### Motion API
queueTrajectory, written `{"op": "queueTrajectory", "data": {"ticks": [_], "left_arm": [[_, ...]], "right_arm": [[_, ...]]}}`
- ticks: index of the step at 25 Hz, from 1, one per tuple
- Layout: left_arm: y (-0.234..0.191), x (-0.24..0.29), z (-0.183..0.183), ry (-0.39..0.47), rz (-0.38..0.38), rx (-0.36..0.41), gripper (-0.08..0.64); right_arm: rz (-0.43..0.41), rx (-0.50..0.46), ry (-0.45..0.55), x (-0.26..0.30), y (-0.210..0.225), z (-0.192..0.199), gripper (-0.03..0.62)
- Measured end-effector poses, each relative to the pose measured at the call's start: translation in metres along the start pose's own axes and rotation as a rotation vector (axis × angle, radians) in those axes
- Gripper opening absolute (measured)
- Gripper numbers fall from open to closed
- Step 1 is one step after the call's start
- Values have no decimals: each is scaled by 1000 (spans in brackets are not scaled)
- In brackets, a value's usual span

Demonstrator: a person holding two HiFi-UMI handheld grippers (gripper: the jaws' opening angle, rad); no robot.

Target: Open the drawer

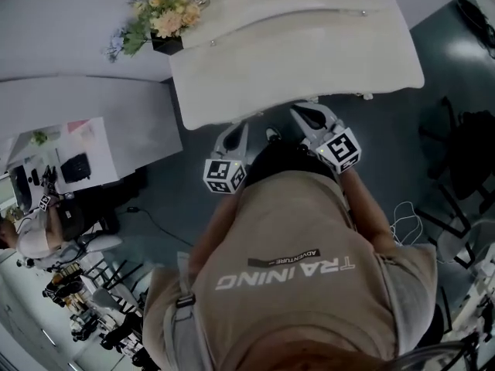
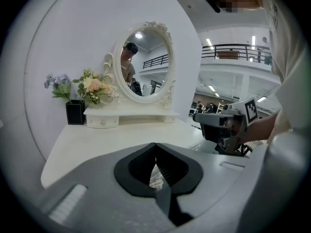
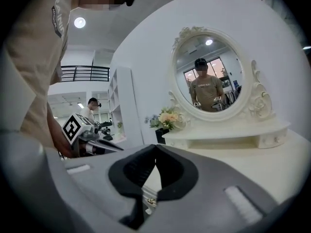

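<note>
A white dressing table (image 1: 255,76) with an oval mirror (image 2: 143,64) stands in front of me. A low shelf under the mirror has a small knobbed drawer at each end, the left drawer (image 2: 103,122) and the right drawer (image 3: 269,141). Both grippers hover side by side at the table's front edge. My left gripper (image 1: 238,128) (image 2: 156,144) is shut with nothing in it. My right gripper (image 1: 308,113) (image 3: 155,145) also has its jaw tips together and holds nothing. The table's front face below the top is hidden from above.
A black vase of flowers (image 1: 164,23) stands at the table's back left corner. A white wall panel rises behind the mirror. Desks, chairs and seated people (image 1: 31,230) fill the left side; cables (image 1: 406,222) lie on the dark floor at right.
</note>
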State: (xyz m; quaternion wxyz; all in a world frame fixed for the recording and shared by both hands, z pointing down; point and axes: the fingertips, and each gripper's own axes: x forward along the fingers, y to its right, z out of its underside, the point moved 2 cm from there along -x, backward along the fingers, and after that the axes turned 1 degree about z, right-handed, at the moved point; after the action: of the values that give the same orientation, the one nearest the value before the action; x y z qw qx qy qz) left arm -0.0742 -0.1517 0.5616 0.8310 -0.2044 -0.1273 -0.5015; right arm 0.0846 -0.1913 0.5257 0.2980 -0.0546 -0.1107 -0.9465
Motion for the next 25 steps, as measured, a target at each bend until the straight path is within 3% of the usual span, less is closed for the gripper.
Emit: {"op": "queueTrajectory", "data": {"ticks": [5,9,17,23,25], "left_arm": [[-21,-6,10,1,11,-30,6],[-32,-1,11,4,29,-47,6],[-56,10,30,-25,109,-96,7],[-58,16,54,-105,142,-161,9],[-55,20,68,-152,138,-234,23]], "right_arm": [[-22,-34,5,23,-11,-20,3],[-41,-90,-48,35,-13,-35,3],[-32,-122,-93,78,-18,-36,3],[-71,-90,-126,83,-19,-17,3],[-83,-82,-120,82,-13,-17,3]]}}
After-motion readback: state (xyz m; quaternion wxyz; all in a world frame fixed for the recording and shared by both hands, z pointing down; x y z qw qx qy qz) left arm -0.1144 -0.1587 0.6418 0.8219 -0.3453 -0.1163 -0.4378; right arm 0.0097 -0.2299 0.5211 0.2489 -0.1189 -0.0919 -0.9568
